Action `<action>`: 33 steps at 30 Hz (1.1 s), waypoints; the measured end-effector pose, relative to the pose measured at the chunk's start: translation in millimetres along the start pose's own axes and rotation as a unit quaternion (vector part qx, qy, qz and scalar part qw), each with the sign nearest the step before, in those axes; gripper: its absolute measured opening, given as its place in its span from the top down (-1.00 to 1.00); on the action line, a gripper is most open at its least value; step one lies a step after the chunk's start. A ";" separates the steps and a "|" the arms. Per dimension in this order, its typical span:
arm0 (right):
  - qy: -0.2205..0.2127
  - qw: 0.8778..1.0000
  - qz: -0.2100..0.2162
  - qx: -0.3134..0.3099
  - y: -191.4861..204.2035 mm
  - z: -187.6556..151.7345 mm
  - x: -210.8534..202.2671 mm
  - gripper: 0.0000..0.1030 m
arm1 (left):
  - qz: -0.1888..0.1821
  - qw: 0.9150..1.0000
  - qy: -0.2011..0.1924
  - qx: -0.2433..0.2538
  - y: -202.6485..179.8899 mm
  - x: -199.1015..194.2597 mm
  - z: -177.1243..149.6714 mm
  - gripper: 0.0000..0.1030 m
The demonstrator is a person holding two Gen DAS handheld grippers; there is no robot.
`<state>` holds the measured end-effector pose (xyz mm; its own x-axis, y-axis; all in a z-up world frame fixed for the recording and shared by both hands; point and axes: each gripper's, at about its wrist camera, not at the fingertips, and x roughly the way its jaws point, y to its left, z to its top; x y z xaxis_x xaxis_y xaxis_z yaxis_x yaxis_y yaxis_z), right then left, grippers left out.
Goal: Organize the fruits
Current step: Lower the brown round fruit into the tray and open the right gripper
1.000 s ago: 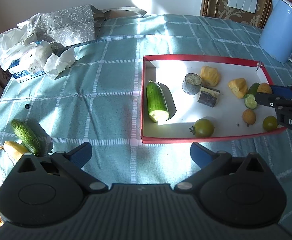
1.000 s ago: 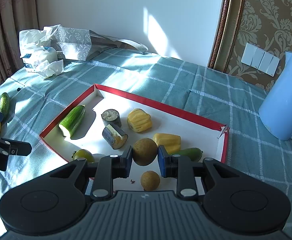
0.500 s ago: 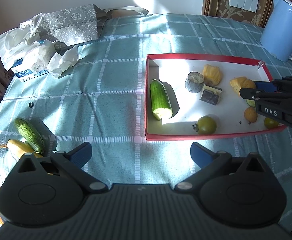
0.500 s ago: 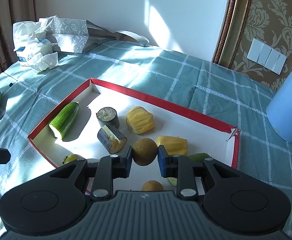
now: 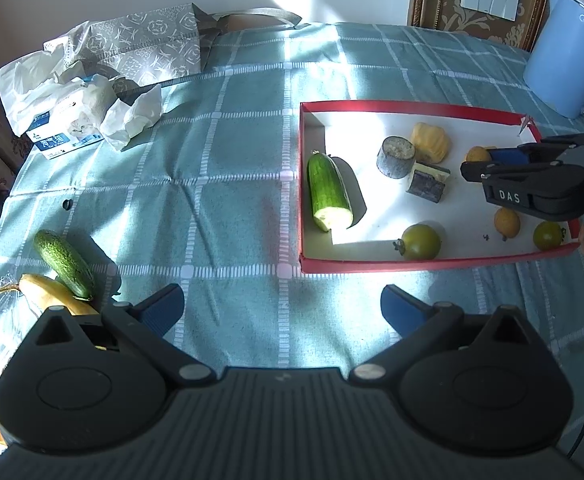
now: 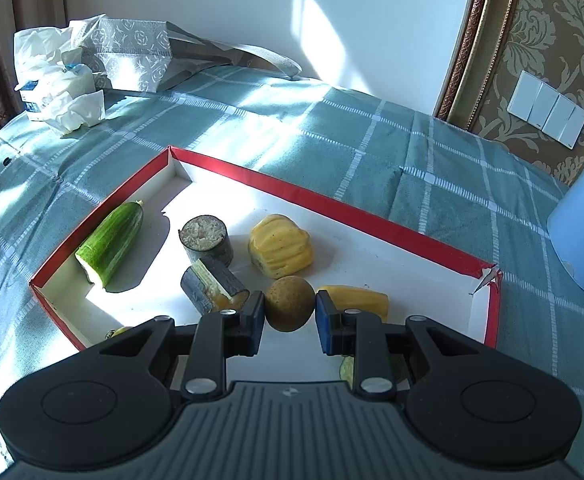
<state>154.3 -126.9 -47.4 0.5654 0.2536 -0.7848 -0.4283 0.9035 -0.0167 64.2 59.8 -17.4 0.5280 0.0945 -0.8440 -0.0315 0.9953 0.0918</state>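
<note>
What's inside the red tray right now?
In the red tray: cut cucumber, two grey chunks, yellow pieces, two green tomatoes, a small yellow fruit. The right gripper hides whatever lies beneath it.

- Hard sunlight falls in patches across the checked tablecloth (image 5: 228, 160) and the tray (image 6: 332, 208) floor.
- The cut cucumber (image 5: 328, 192) casts a sharp shadow.
- Fisheye bends edges; focus crisp.
</note>
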 end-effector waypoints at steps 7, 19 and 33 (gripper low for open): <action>0.008 1.000 0.001 0.005 -0.4 -0.2 6.2 0.48 | 0.001 1.000 0.001 -0.004 3.2 1.0 0.9 -1.00; 0.013 1.000 -0.003 0.002 1.8 1.1 8.8 0.42 | 0.001 1.000 0.002 -0.004 4.5 1.4 1.9 -1.00; -0.055 0.998 0.006 0.043 -14.1 0.6 -69.0 0.09 | -0.010 1.000 -0.002 -0.003 -6.8 0.9 6.2 -1.00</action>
<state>121.8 -157.0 7.4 0.6360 0.2970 -0.7122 -0.3769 0.9250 0.0492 70.2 52.9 -15.5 0.5325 0.0754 -0.8431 -0.0257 0.9970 0.0729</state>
